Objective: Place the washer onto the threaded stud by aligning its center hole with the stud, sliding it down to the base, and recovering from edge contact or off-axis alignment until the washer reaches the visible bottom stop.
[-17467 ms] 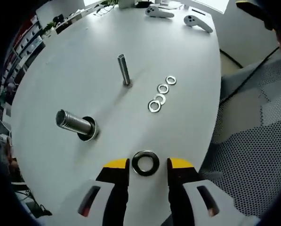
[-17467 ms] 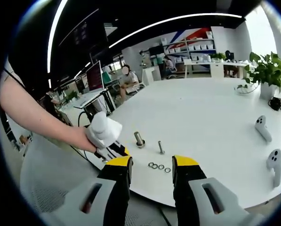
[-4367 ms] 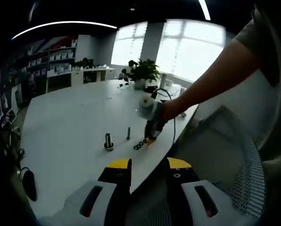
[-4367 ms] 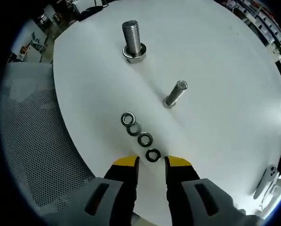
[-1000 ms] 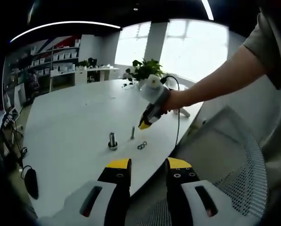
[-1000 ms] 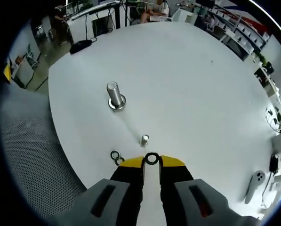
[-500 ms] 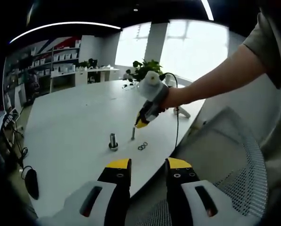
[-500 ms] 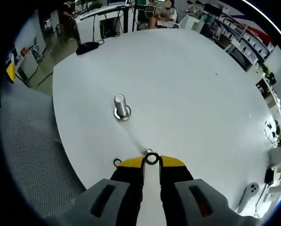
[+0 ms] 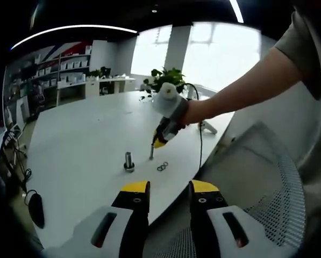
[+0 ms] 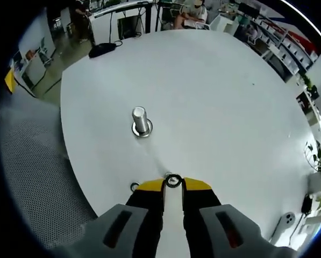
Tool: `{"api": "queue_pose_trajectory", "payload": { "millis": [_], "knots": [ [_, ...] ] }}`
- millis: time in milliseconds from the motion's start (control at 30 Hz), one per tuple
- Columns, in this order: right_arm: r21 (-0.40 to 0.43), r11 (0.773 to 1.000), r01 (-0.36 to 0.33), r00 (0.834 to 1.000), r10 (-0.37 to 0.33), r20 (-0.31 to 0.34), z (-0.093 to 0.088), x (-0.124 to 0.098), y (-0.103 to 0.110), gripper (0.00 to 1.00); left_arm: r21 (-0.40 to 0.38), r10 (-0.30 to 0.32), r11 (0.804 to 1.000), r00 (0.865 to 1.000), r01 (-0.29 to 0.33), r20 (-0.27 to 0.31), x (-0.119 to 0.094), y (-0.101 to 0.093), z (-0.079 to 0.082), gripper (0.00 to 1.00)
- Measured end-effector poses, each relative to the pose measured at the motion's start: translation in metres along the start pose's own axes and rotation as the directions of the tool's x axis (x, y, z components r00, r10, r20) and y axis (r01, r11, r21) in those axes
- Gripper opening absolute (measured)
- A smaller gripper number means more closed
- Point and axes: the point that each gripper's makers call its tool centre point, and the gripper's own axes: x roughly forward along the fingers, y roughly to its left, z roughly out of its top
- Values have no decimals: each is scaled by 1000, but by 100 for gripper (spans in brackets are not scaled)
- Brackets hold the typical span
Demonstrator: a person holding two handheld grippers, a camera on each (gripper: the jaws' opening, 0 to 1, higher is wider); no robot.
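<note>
My right gripper [image 10: 172, 186] is shut on a small steel washer [image 10: 172, 180], pinched at its near edge between the yellow tips. The washer hangs directly over the thin stud, which it mostly hides. In the left gripper view the thin stud [image 9: 151, 152] stands upright on the white table [image 9: 85, 140], with the right gripper [image 9: 158, 141] held by a hand just above its top. A thick threaded stud [image 10: 141, 120] [image 9: 129, 160] stands further off with a large washer at its base. My left gripper [image 9: 163, 189] is open and holds nothing, far back from the table.
Loose small washers [image 9: 162, 167] lie near the table's edge, one [image 10: 134, 187] beside my right jaws. A mesh chair [image 10: 31, 177] [image 9: 257, 177] stands by the table. White controllers [image 10: 287, 219] lie far right. A plant [image 9: 165, 80] stands at the far end.
The right gripper has carried the washer lower and onto the line of the thin stud, whose top now lies under the washer. The left gripper has stayed put.
</note>
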Motion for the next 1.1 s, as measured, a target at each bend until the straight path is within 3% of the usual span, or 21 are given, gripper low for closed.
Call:
{"api": "queue_pose_trajectory", "payload": {
  "millis": [633,900,1100],
  "knots": [
    [-17,1000,-24,999,23,-48,2,6,0,14,3,-12,1000,1000,12,-6,1,-2,-1,27],
    [-47,998,-45,995,41,-86,-4,17,1,14,-2,2,1000,1000,-2,-7,0,0,-2,27],
    [-13,998,-61,992,60,-115,-13,31,-2,14,-3,9,1000,1000,-9,-14,0,1,-3,27]
  ]
}}
